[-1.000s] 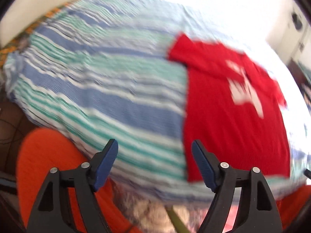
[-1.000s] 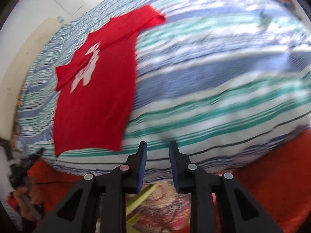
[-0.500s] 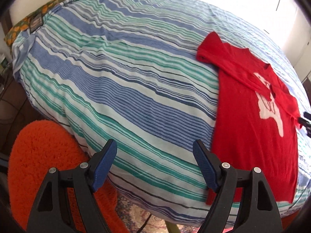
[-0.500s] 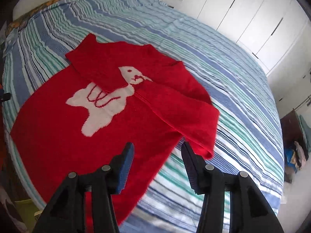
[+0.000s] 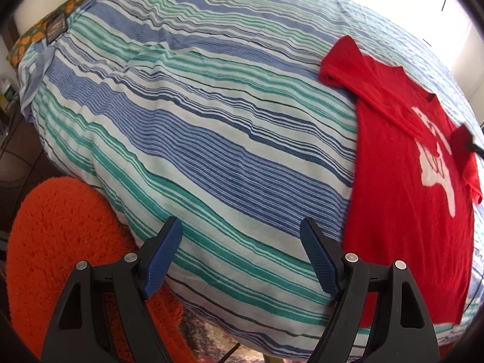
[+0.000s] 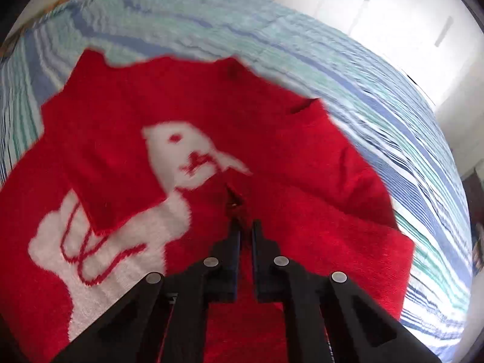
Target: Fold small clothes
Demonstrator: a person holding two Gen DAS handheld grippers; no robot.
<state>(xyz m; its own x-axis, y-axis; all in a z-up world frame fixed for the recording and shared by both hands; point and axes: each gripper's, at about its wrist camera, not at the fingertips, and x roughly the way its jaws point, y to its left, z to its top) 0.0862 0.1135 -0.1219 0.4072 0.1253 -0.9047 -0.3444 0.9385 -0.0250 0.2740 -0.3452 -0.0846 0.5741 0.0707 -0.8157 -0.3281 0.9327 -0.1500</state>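
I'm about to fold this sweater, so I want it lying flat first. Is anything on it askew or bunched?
Yes. On the red sweater, one sleeve lies folded across the white animal design, hiding part of it. The other sleeve is rumpled, its edge pinched up in the shut right gripper. Nothing looks damaged.

Home bedroom: bed (image 5: 211, 127) under striped blue-green cover, shaggy orange rug (image 5: 60, 242) lower left, white wardrobe doors (image 6: 378, 9) upper right.
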